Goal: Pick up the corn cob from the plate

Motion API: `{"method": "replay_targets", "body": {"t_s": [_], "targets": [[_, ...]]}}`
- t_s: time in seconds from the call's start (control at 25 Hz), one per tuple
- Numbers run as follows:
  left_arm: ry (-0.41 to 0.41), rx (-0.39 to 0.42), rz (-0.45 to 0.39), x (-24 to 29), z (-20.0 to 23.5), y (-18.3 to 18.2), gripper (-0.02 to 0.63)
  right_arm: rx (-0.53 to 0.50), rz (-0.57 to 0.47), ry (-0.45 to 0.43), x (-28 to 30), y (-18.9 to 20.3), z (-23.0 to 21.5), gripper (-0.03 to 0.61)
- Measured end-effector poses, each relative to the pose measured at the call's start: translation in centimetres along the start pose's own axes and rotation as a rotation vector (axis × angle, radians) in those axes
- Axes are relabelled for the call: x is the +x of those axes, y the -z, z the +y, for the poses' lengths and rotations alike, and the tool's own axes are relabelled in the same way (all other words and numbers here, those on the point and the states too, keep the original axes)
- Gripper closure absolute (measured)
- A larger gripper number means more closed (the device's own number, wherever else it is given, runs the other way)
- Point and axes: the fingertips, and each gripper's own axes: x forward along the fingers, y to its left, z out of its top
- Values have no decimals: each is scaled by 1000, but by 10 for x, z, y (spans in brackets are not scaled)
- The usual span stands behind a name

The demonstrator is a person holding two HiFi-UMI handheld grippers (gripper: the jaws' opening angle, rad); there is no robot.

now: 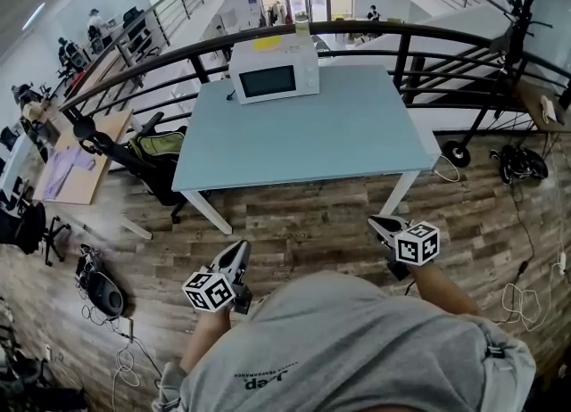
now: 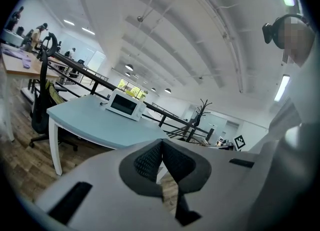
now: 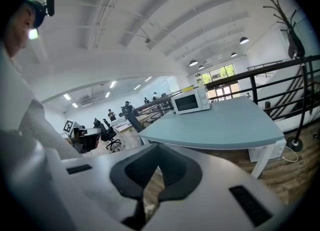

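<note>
Person stands on the wood floor (image 1: 303, 223), on the near side of the pale blue worktop (image 1: 357, 143) and apart from it. One gripper in each hand, both held low in front of the body and pointing toward the worktop.

Left gripper (image 1: 239, 246): jaws together, nothing between them; its own view shows the ribbed pads (image 2: 150, 157) meeting at the tip. Right gripper (image 1: 376, 220): jaws likewise closed on nothing, tips meeting in its own view, floor showing through the gap behind them.

Worktop carries only a white microwave (image 1: 274, 70), at the far left corner, door shut, against the black railing (image 1: 178, 49). The rest of the surface shows bare.

Corn cob: not visible in any view. No plate visible either. It may be inside the microwave or out of frame; cannot tell.

Judgement: the task is at the approach stage, nothing grasped. Closed, empty jaws held low fit walking up rather than reaching. The next step likely calls for getting within reach of the worktop and finding the plate, which may mean opening the microwave door first.
</note>
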Motion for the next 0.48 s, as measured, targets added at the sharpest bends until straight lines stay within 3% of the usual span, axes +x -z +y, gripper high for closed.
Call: {"method": "replay_targets", "body": {"t_s": [0.24,0.48], "targets": [[-9,-30,20,17,38,-7,595,20,-1,2,35,-15,-10,563],[60,-33,36,53,114,-52,595,28,-4,53,110,-45,-6,563]]}}
